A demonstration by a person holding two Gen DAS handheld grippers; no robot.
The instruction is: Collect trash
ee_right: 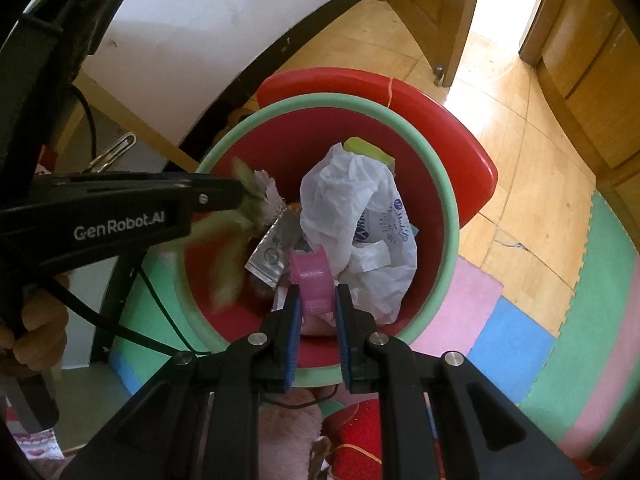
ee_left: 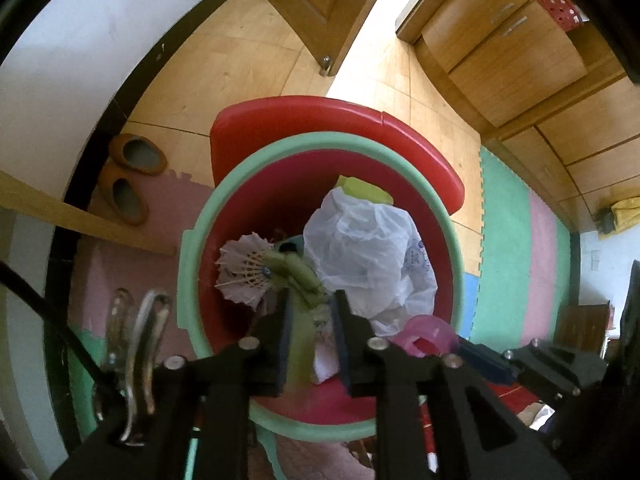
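Under both grippers stands a red bin with a green rim (ee_left: 188, 240) (ee_right: 448, 200). Inside lie a white plastic bag (ee_left: 360, 240) (ee_right: 352, 200), a yellow-green piece (ee_right: 366, 150) and a silver wrapper (ee_right: 272, 252). My left gripper (ee_left: 312, 300) (ee_right: 240, 196) points down into the bin with its jaws apart. A shuttlecock (ee_left: 244, 272) with a blurred green strip (ee_left: 300, 276) hangs between them, and the pads do not squeeze it. My right gripper (ee_right: 318, 292) is shut on a pink plastic roll (ee_right: 312, 280) (ee_left: 428, 334) just above the trash.
The bin's red lid (ee_left: 320, 116) stands open behind it. Brown slippers (ee_left: 128, 176) lie by the wall at the left, metal clips (ee_left: 140, 340) nearer. Wooden cabinets (ee_left: 500, 52) line the right, with a door (ee_right: 424, 8) beyond. Coloured foam mats (ee_right: 560, 340) cover the floor. A hand (ee_right: 36, 332) holds the left gripper.
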